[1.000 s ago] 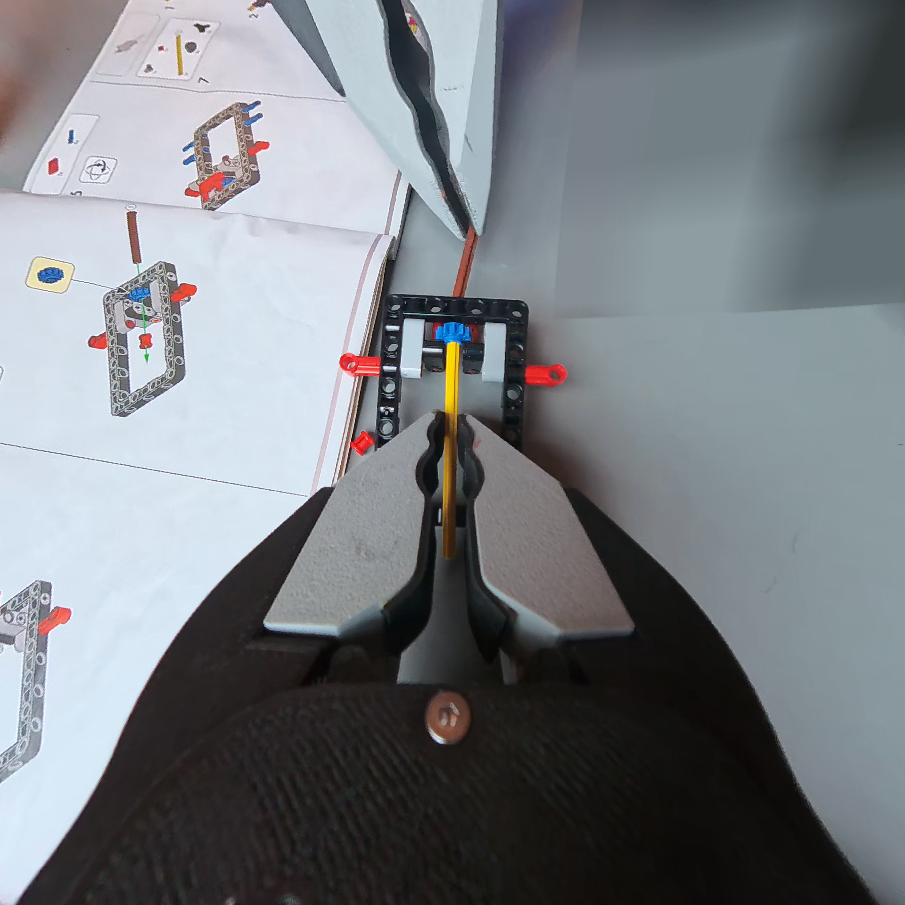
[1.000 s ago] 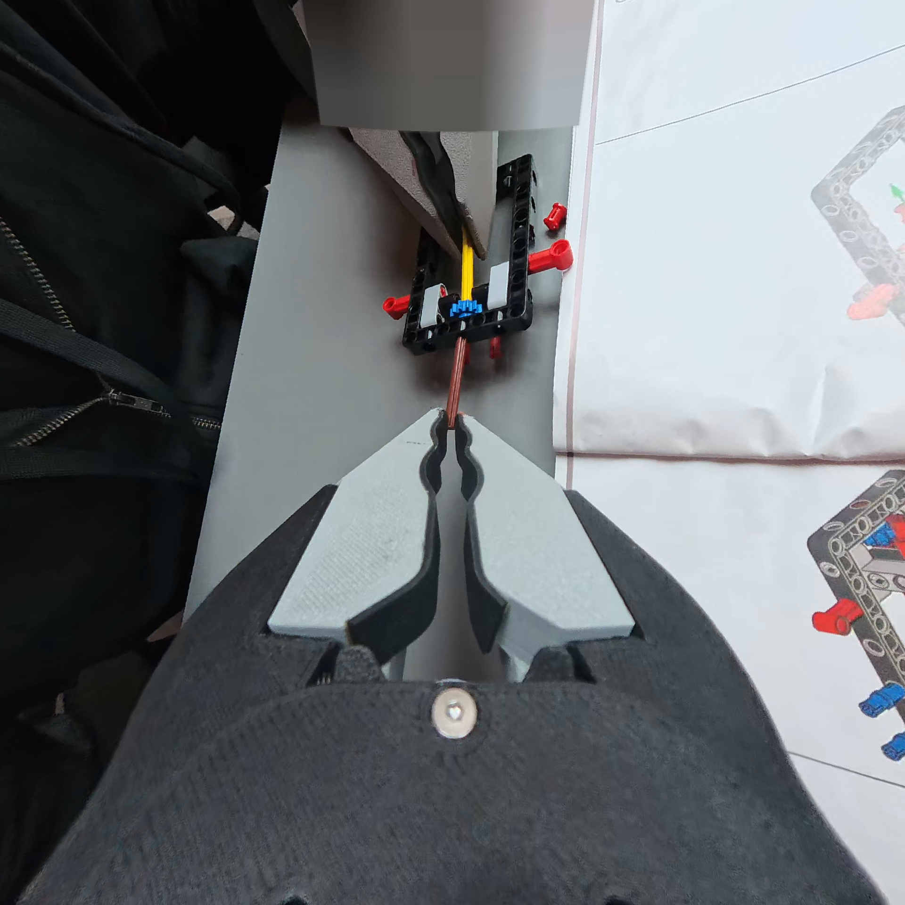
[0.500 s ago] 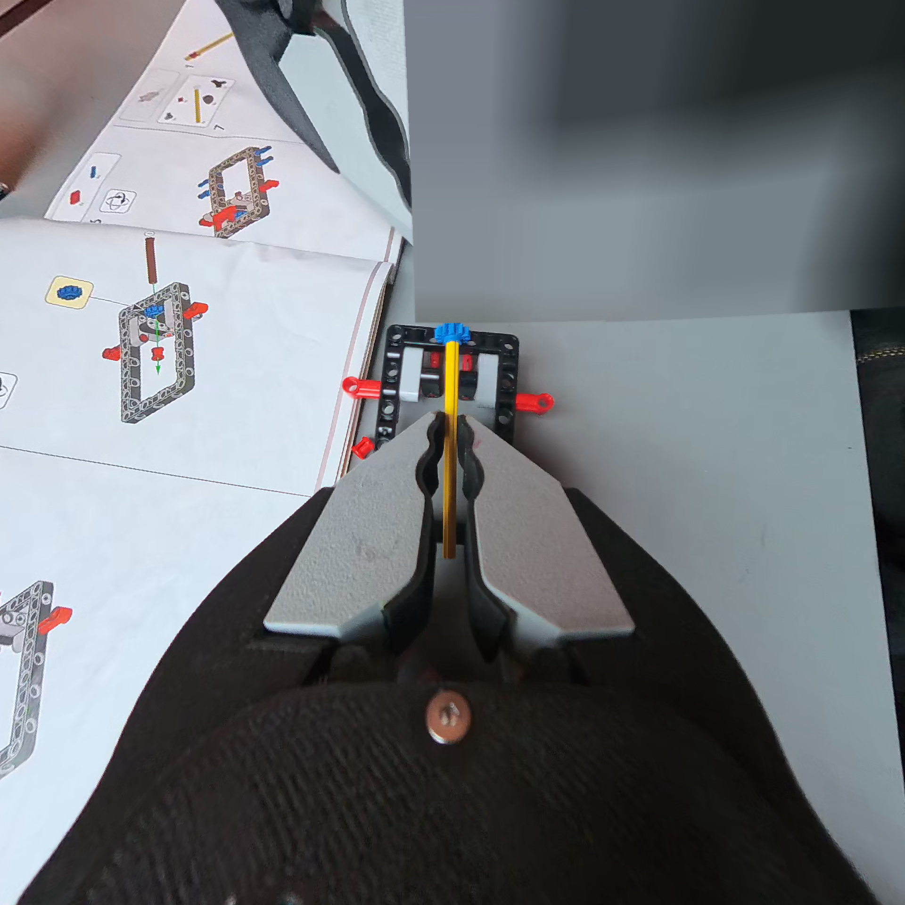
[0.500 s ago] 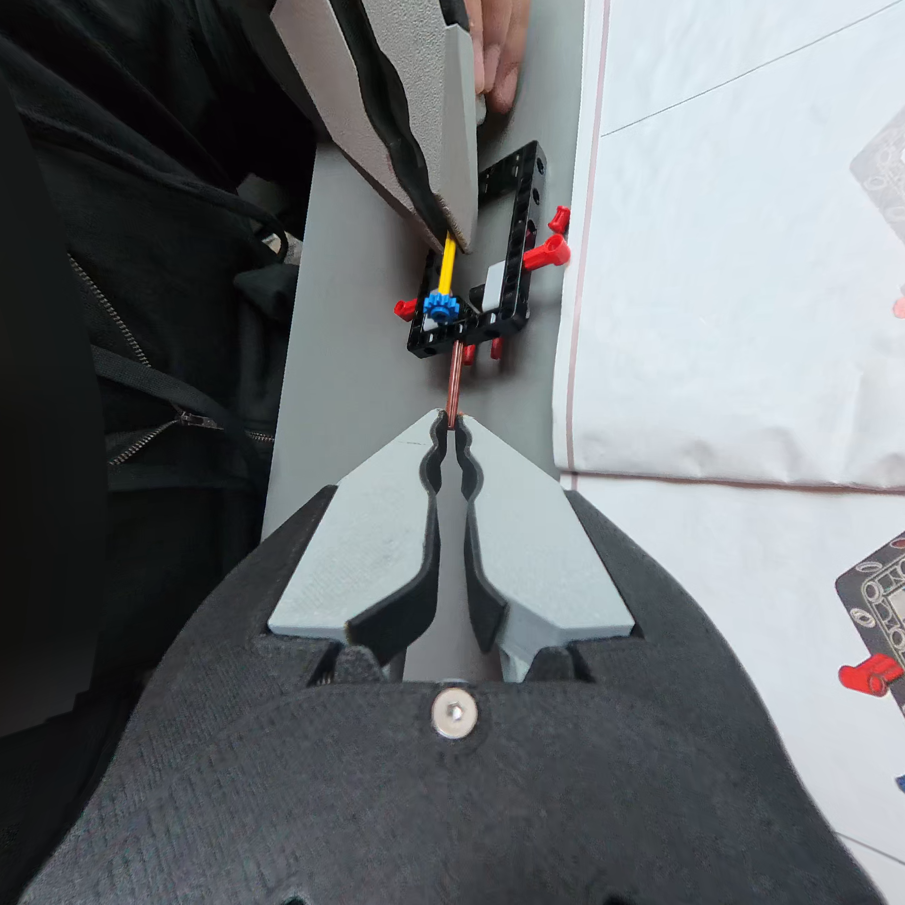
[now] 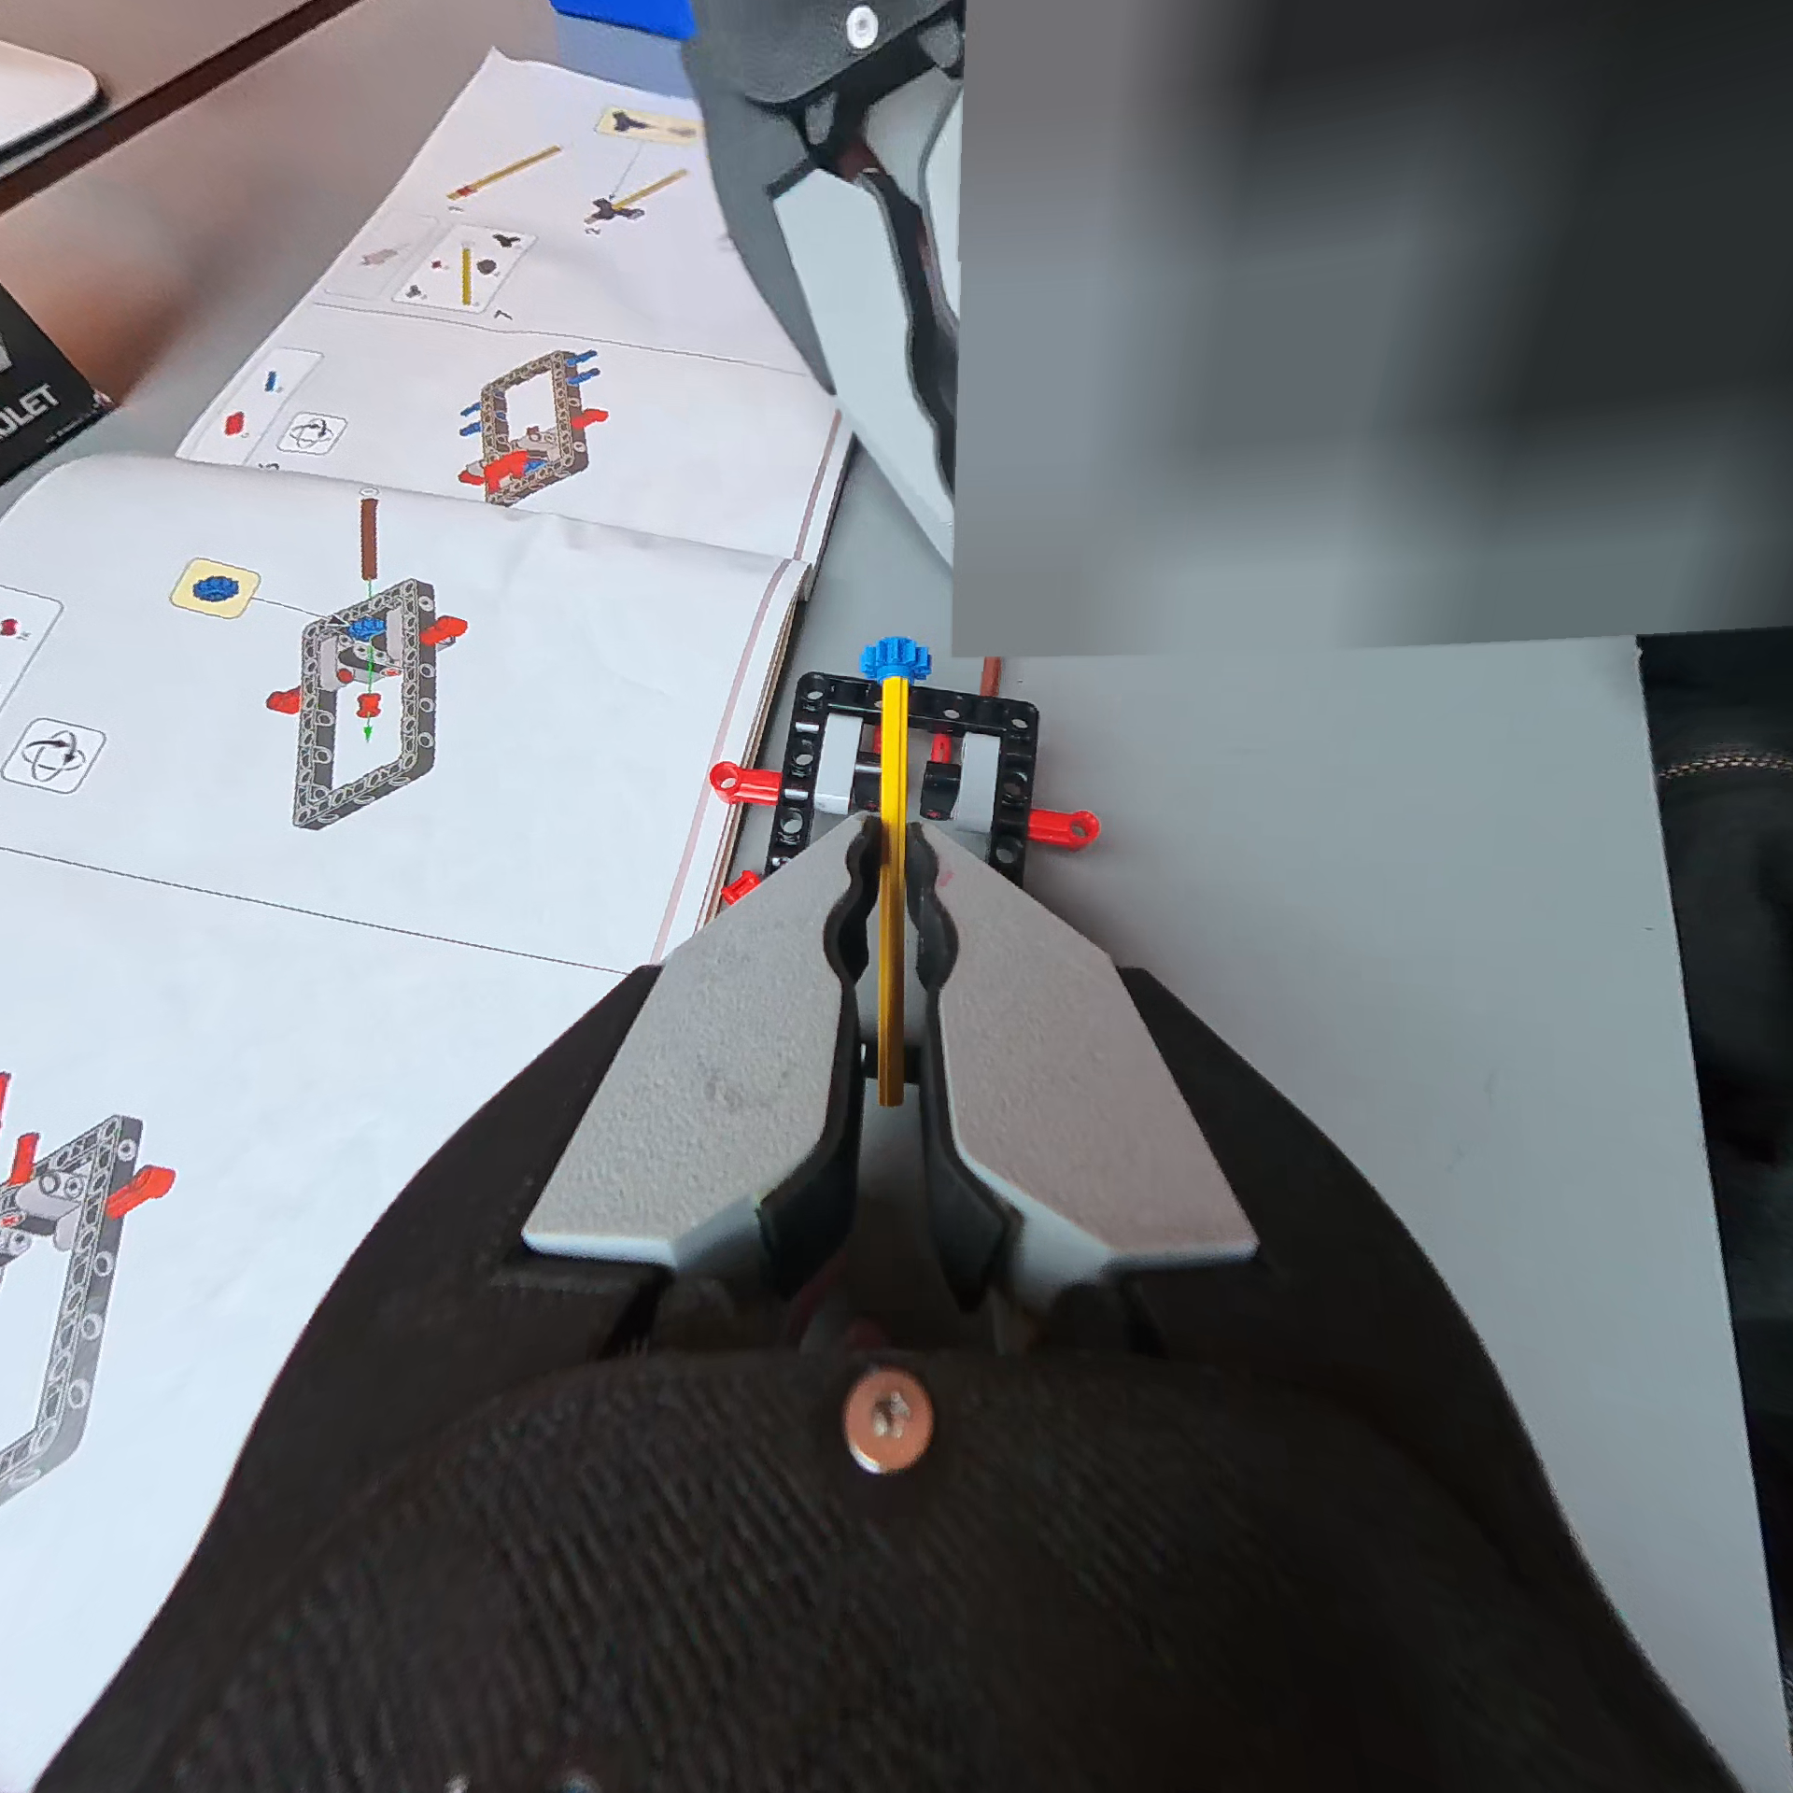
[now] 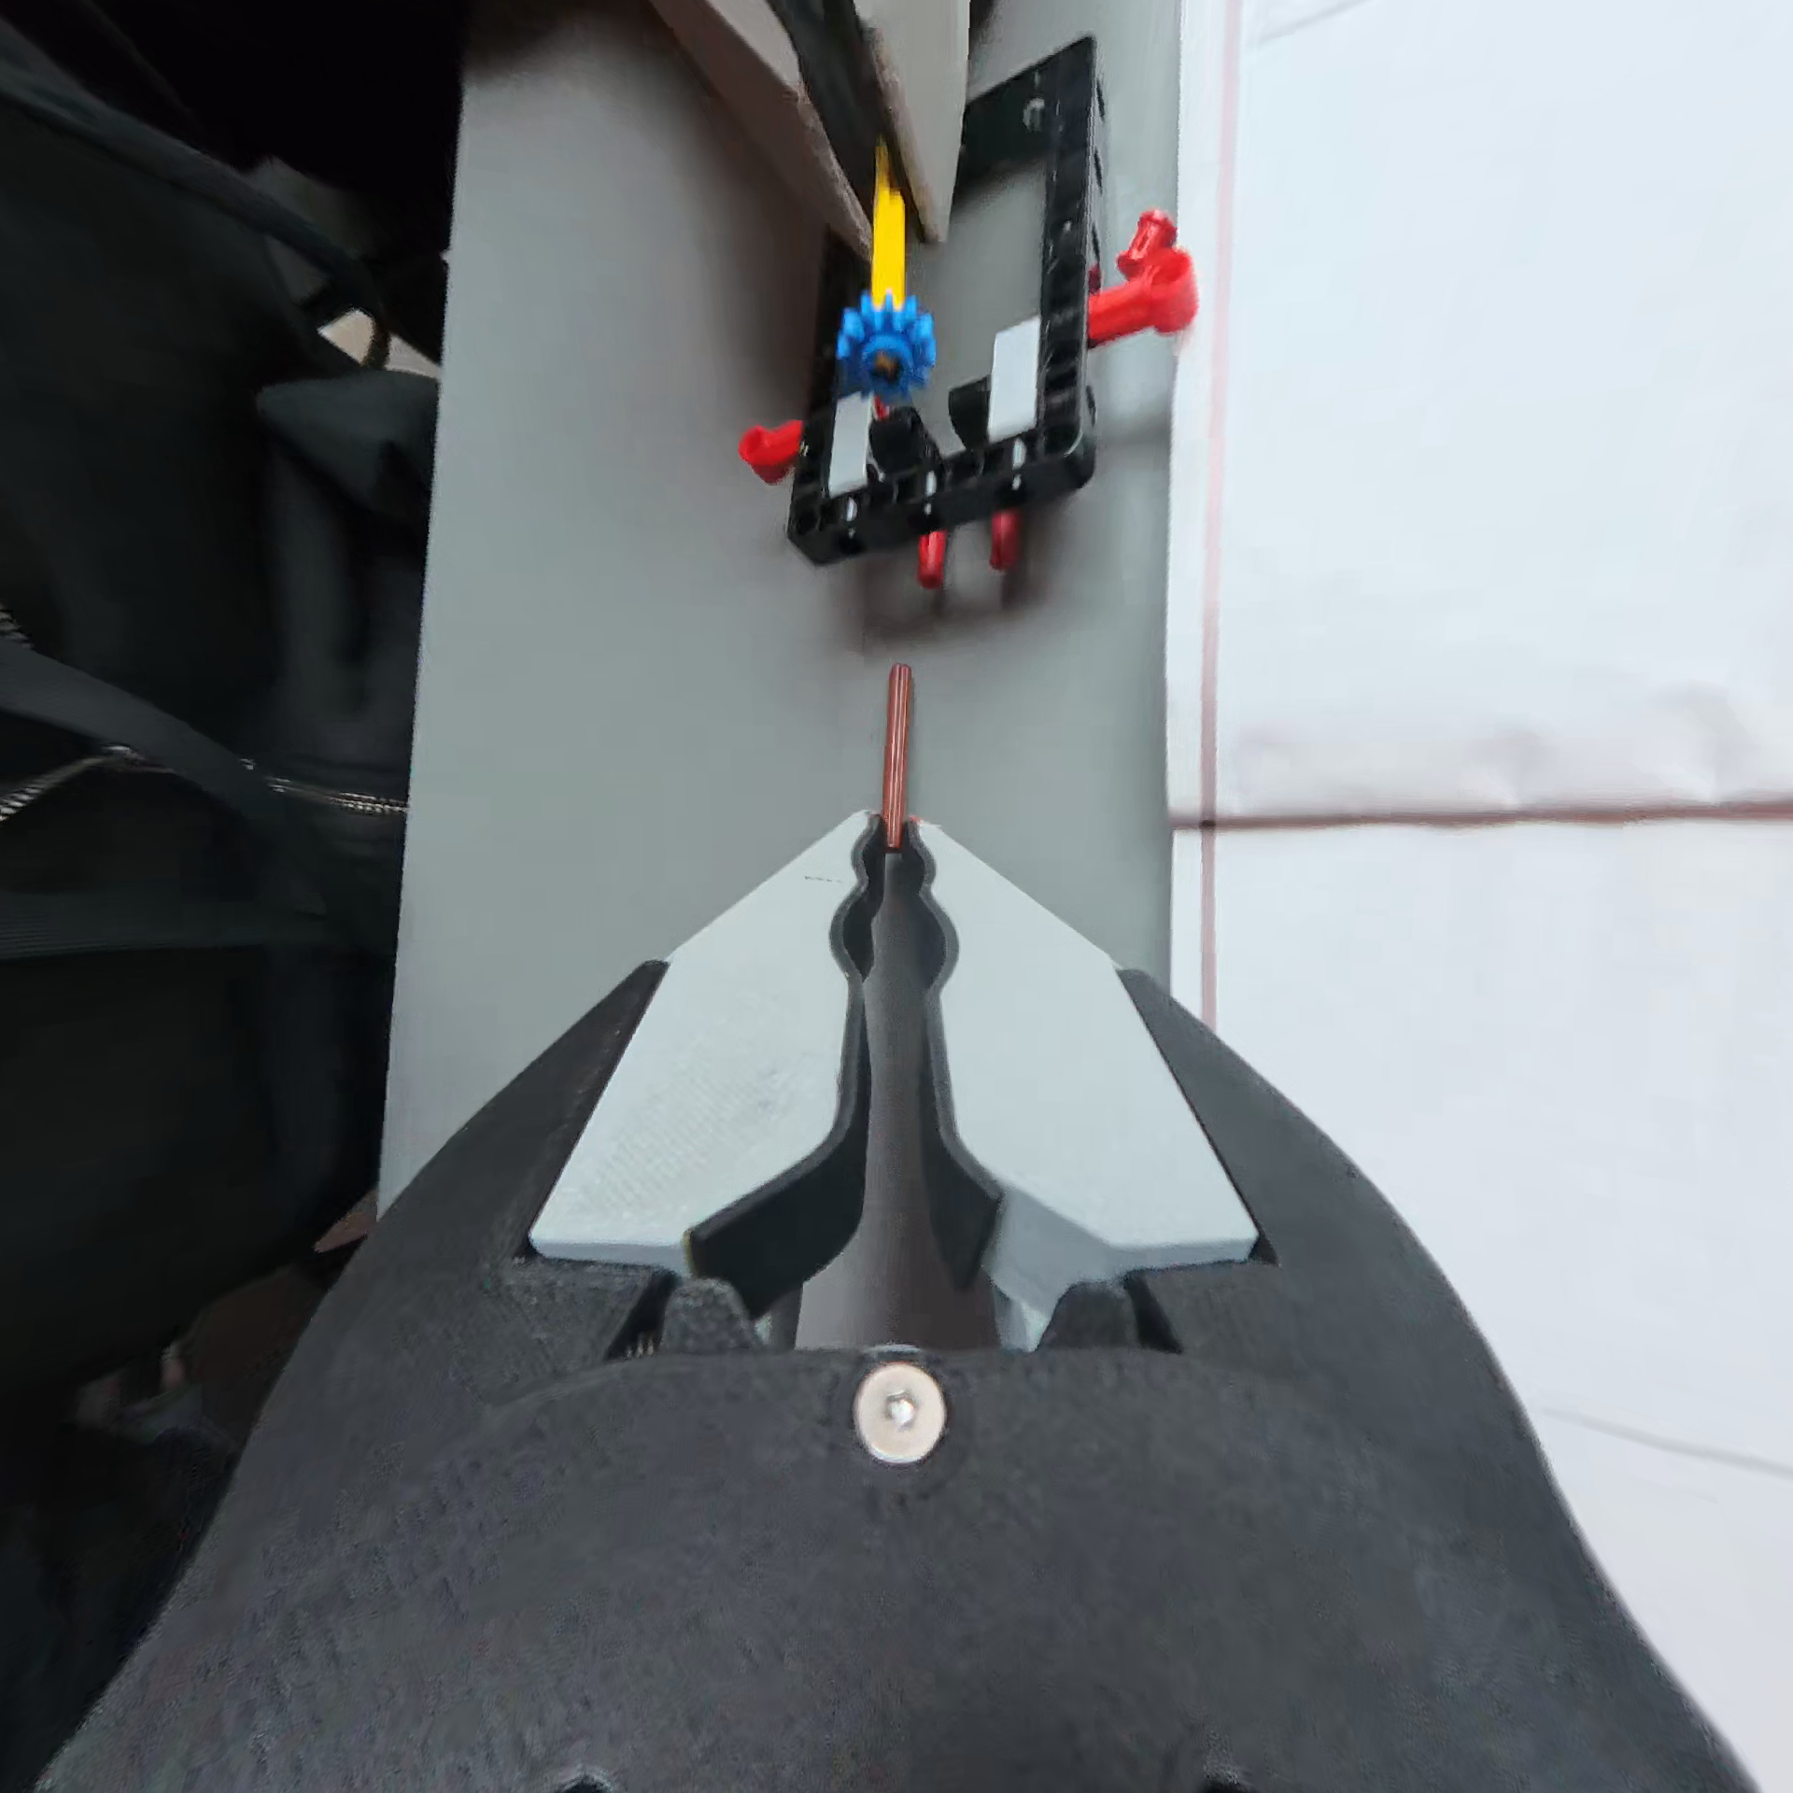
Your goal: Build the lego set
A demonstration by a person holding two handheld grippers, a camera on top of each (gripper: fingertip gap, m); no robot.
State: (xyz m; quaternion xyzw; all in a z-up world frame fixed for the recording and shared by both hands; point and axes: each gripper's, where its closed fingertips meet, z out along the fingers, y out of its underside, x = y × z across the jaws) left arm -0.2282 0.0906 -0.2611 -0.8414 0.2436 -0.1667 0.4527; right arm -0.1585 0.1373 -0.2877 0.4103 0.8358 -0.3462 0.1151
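Observation:
A black rectangular lego frame (image 5: pixel 1019 776) (image 6: pixel 1067 320) with grey inner pieces and red pins lies on the grey table beside the instruction booklet. My left gripper (image 5: pixel 893 844) is shut on a yellow axle (image 5: pixel 893 922) with a blue gear (image 5: pixel 895 660) (image 6: pixel 885 347) on its far tip, held above the frame's far end. My right gripper (image 6: pixel 897 836) is shut on a brown axle (image 6: pixel 898 747) whose tip points at the frame's near edge, a short way off it. The right gripper shows raised at the top of the left wrist view (image 5: pixel 854 223).
An open instruction booklet (image 5: pixel 388 679) (image 6: pixel 1504 582) lies flat beside the frame. The table edge (image 6: pixel 417 776) runs close to the frame, with dark clothing (image 6: pixel 194 679) beyond it. A black box corner (image 5: pixel 39 388) sits at the far left. The grippers' ends are close to 10 centimeters from one another.
My left gripper lifted the yellow axle and blue gear up out of the frame. My right gripper pulled the brown axle back out of the frame and away from it.

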